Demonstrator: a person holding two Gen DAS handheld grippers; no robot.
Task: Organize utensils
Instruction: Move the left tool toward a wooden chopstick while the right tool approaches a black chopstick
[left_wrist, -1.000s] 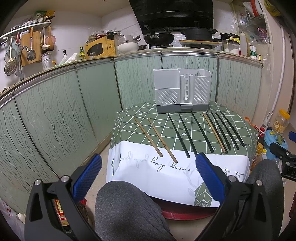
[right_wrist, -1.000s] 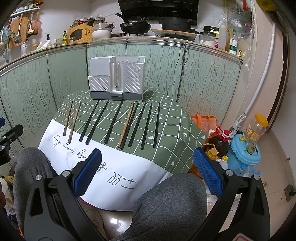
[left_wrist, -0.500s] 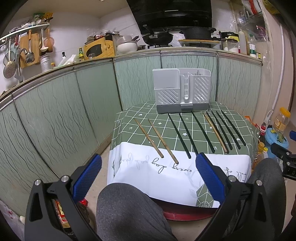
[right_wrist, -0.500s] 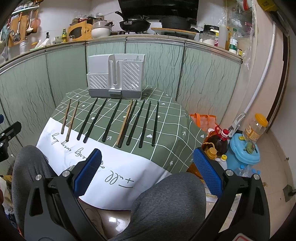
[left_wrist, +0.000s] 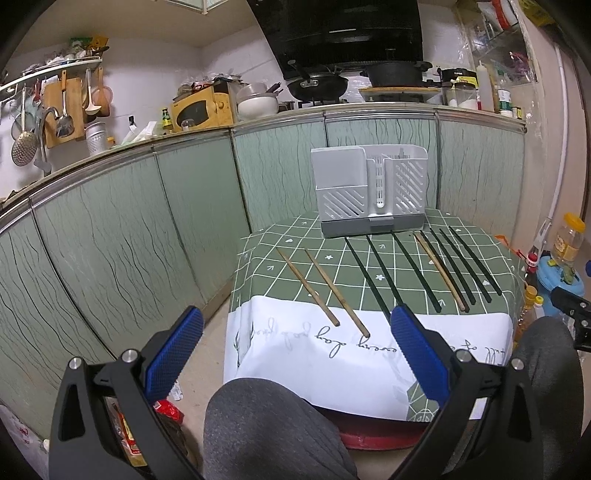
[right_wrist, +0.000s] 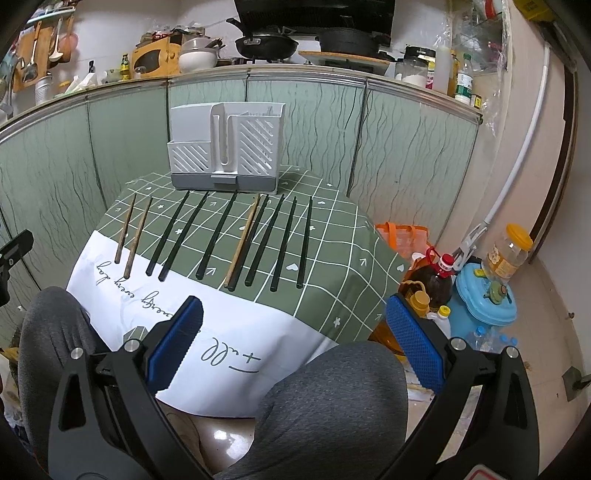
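Step in hand: by my reckoning nothing has started; every chopstick lies flat on the table and the holder looks empty, so this is the approach before the first pick.
Left gripper (left_wrist: 293, 332): jaws spread wide, grasping nothing, held low over the person's knee at the near edge of the table, well short of the sticks.
Right gripper (right_wrist: 293, 323): likewise released and empty, near the table's near right corner.
Wooden chopsticks (left_wrist: 321, 291): a pair side by side on the left of the row, their near tips on the white part of the tablecloth (left_wrist: 295, 362).
Black chopsticks (right_wrist: 184, 236): spread across the middle and right, running near to far; one more wooden chopstick (right_wrist: 242, 245) lies among them, touching or just beside a black one.
Utensil holder (left_wrist: 367, 190): grey, slotted, upright at the far edge of the table, just beyond the sticks' far tips.
Next move: likely one gripper goes forward and down over a single stick, closes across its thin shaft, then lifts it towards a holder compartment; the crowded sticks on the right would need the most care.
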